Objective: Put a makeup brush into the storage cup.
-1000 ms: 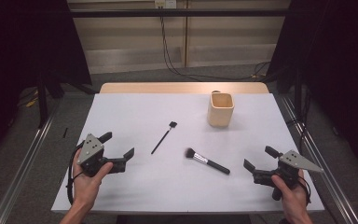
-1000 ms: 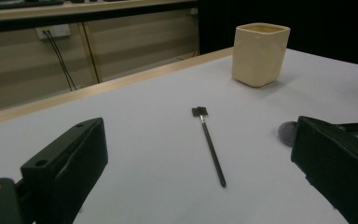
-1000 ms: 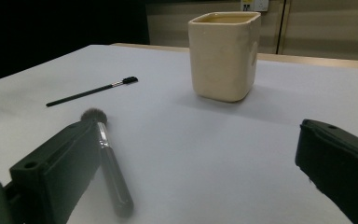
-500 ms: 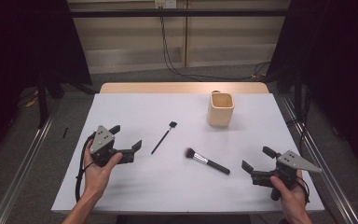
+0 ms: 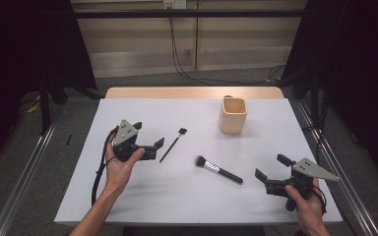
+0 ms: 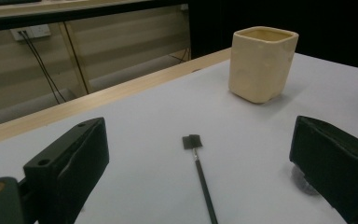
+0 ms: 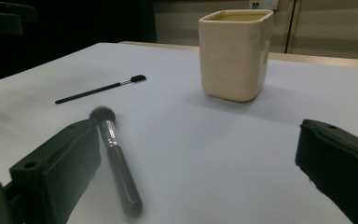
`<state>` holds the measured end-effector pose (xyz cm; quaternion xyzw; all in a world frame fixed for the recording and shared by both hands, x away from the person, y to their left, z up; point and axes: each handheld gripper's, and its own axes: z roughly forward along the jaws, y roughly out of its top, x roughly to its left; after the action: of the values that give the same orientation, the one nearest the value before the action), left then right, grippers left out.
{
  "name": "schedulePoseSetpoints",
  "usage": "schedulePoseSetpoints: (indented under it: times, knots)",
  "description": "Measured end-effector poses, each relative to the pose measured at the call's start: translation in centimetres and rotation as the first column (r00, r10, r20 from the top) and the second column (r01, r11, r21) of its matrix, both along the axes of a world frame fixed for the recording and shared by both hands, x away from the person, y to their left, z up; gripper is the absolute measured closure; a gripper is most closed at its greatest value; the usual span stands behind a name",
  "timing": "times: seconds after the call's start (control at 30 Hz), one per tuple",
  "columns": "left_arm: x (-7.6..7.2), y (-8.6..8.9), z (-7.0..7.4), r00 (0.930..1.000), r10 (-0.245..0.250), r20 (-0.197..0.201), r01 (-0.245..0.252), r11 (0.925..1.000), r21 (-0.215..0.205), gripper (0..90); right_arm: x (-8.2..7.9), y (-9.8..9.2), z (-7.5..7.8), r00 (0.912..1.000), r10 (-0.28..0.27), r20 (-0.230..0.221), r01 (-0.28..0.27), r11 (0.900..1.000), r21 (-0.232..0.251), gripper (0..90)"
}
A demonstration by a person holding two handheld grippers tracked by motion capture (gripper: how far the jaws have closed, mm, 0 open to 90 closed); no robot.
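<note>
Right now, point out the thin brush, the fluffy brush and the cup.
thin brush (image 6: 202, 179), left gripper view, on its handle.
fluffy brush (image 7: 119, 169), right gripper view, on its black handle.
cup (image 5: 233, 116), high view, on its front wall.

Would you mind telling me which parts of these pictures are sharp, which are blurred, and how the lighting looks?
High view: the white table is evenly lit, its surroundings dark. Left gripper view: the thin brush and cream cup are fairly sharp, while the near jaws are soft. Right gripper view: the thick brush blurs toward its near end; the cup throws a soft shadow.
</note>
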<state>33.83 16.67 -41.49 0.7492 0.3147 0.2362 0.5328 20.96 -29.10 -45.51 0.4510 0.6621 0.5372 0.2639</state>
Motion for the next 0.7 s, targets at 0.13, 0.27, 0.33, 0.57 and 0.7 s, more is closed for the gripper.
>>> schedulePoseSetpoints:
  times: [0.13, 0.27, 0.33, 0.57, 0.7]
  knots:
    - [0.5, -0.7, 0.1, 0.9999, -0.016, 0.000, 0.016, 0.9997, 0.020, 4.5, 0.0, 0.0, 0.0, 1.0000, 0.000, 0.000, 0.000, 1.000, 0.000, 0.0]
    - [1.1, -1.4, 0.0, 0.9994, -0.028, -0.021, 0.028, 0.9994, 0.021, 4.5, 0.0, 0.0, 0.0, 1.0000, 0.000, 0.002, 0.000, 1.000, 0.000, 0.0]
    - [1.2, -1.6, 0.1, 0.9992, -0.032, -0.022, 0.033, 0.9991, 0.027, 4.5, -0.1, 0.0, 0.0, 1.0000, 0.000, 0.003, 0.000, 1.000, -0.002, 0.0]
    - [1.9, -2.1, -0.5, 0.9970, -0.016, -0.075, 0.021, 0.9977, 0.065, 5.2, 0.0, 0.0, 0.0, 1.0000, 0.003, 0.002, -0.003, 1.000, -0.003, 0.0]
    - [2.8, -2.4, -0.3, 0.9897, -0.025, -0.141, 0.041, 0.9929, 0.112, 5.0, 0.0, 0.0, 0.0, 1.0000, 0.003, -0.001, -0.003, 1.000, 0.000, 0.0]
